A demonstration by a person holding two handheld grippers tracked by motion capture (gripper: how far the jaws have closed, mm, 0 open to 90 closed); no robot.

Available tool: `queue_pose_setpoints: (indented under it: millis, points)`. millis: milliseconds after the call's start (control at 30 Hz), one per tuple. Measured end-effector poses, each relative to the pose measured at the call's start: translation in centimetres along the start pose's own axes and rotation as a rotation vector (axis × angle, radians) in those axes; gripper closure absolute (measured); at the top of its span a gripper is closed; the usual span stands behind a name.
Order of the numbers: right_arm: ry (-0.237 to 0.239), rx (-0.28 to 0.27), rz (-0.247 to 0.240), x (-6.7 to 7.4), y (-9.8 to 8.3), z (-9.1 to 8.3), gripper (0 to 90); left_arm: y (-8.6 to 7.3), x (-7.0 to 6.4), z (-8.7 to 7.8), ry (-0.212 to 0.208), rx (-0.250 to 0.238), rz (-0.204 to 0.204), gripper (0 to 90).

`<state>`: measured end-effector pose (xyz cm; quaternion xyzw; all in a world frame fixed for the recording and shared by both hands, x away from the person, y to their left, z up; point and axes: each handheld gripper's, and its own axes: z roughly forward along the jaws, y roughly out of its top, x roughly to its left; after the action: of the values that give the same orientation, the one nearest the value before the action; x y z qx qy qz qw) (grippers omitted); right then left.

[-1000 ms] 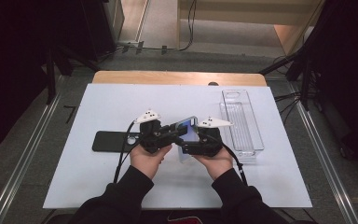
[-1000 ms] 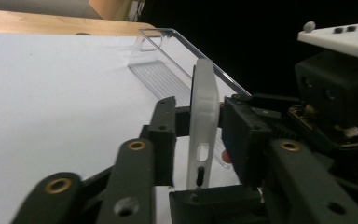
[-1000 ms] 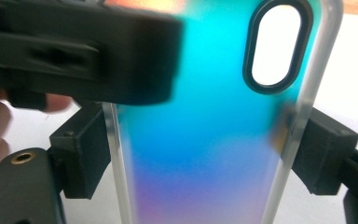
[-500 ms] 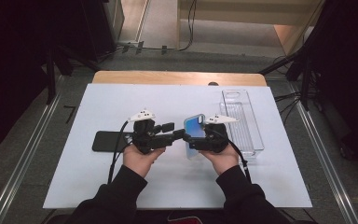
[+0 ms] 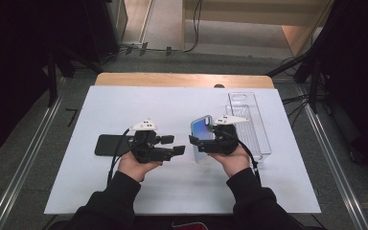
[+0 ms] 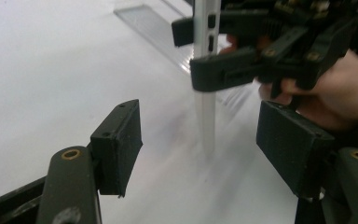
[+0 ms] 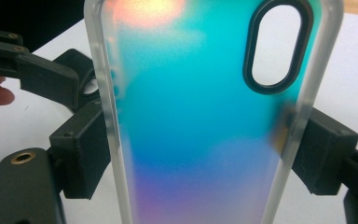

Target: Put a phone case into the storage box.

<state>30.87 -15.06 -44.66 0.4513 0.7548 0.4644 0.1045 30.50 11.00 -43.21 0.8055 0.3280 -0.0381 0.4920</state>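
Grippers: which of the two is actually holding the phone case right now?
The right gripper, clamped on the iridescent phone case. The left gripper, whose jaws have just been opening, has nothing between them.

Right gripper point(image 5: 197, 142) holding iridescent phone case point(image 5: 201, 130), left gripper point(image 5: 178, 145) apparently empty, apart

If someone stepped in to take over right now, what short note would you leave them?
Right gripper: shut on the iridescent phone case, held upright above the white mat.
Left gripper: jaws have just been opening, nothing between them; it has let go of the case.
Black phone lies flat on the mat, left of the left hand. Clear tray sits at the right.
Done: case lifted and now in the right gripper alone.
Left: probably setting the case down, perhaps in the tray.
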Motion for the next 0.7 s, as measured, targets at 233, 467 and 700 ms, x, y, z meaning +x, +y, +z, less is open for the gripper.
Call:
queue_pose_setpoints:
  millis: [233, 467, 700]
  points:
    - [0.026, 0.013, -0.011, -0.1, 0.2, -0.2, 15.3, -0.9, 0.5, -0.2, -0.024, 0.087, -0.005, 31.2]
    - [0.04, 0.024, -0.023, -0.1, 0.4, -0.4, 15.3, -2.1, 1.2, -0.9, -0.021, 0.145, 0.027, 31.2]
    - [0.064, 0.021, -0.03, -0.2, 0.8, -1.0, 15.3, -2.9, 1.9, -1.8, -0.02, 0.171, 0.034, 31.2]
